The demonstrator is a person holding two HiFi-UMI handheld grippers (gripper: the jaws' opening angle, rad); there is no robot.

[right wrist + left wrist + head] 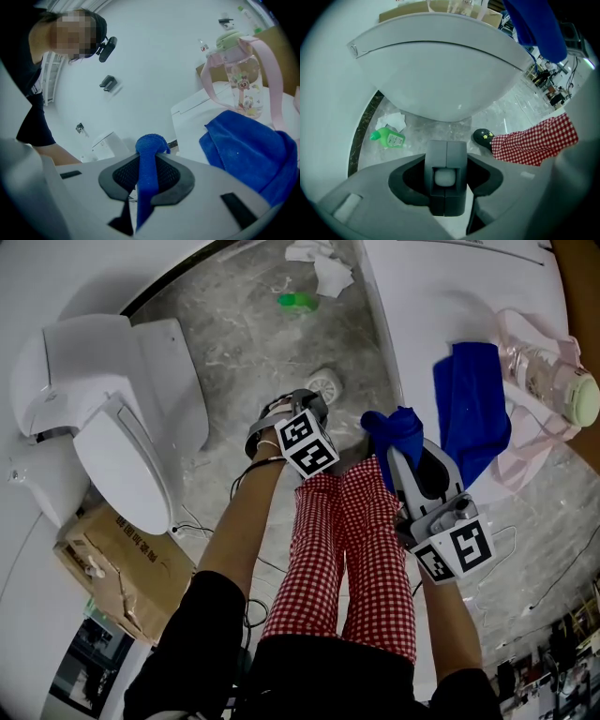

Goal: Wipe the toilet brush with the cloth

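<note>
Room, head view: grey marble floor [253, 324], with a white toilet [112, 409] at the left, a white bench [422, 306] at the right, and a cardboard box [112, 568] near the toilet.
Floor litter: a green bottle [298, 301] and crumpled paper [323, 268] lie at the far end.
Left claw [302, 401]: over the floor beside the toilet, above red-checked trousers [356, 549].
Toilet brush [323, 383]: its white round end shows just past the left claw's tip.
Right claw [401, 457]: pinching the cloth [394, 430] just beside the bench edge.
Bench load: a blue towel [473, 409] hangs over the edge, next to a pink-strapped bottle [548, 381].
Left gripper view, left claw [446, 154]: pressed together on a white rounded piece of the toilet brush [446, 178].
Ahead of it: the toilet [436, 70] fills the view; green bottle [388, 137] lower left, a shoe [483, 136] to the right.
Right gripper view, right claw [147, 168]: clamped on a strip of cloth [151, 145] that bulges above its tips.
Beside it: the blue towel [243, 159] lies on the bench [197, 122], with the pink-strapped bottle [241, 89] behind.
</note>
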